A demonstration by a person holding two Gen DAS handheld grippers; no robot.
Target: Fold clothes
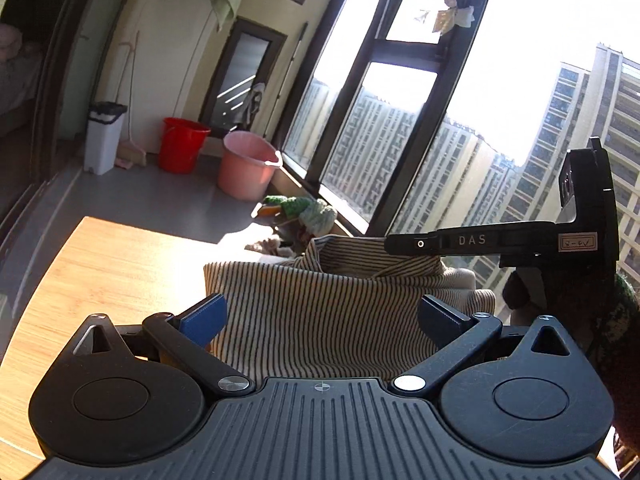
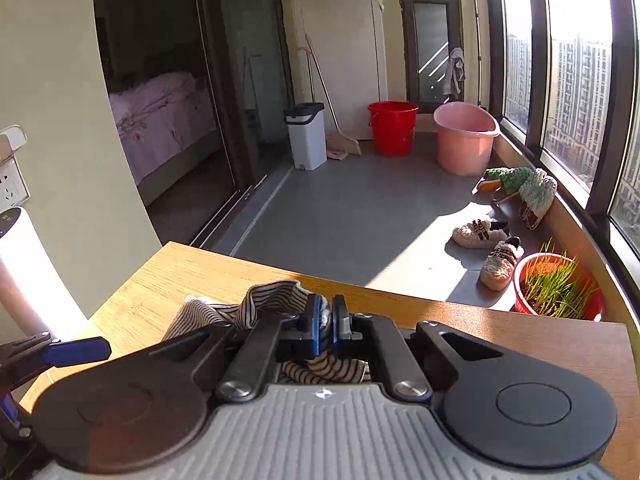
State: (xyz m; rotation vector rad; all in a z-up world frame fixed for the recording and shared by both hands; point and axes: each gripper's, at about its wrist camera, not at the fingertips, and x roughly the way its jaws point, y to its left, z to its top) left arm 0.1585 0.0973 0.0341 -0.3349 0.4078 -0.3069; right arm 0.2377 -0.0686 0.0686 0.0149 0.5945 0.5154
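Right wrist view: right gripper (image 2: 325, 322) jaws clamp striped garment (image 2: 272, 304); left gripper (image 1: 320, 316) jaws gape

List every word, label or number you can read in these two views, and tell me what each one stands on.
"DAS": raised letters on the black arm of the right gripper, seen from the left wrist view.
Handwritten white sticker on the same gripper's body: a few characters, too scrawled to read surely.
White wall socket in the right wrist view: no legible marking.
Striped beige-and-dark garment: no text visible.
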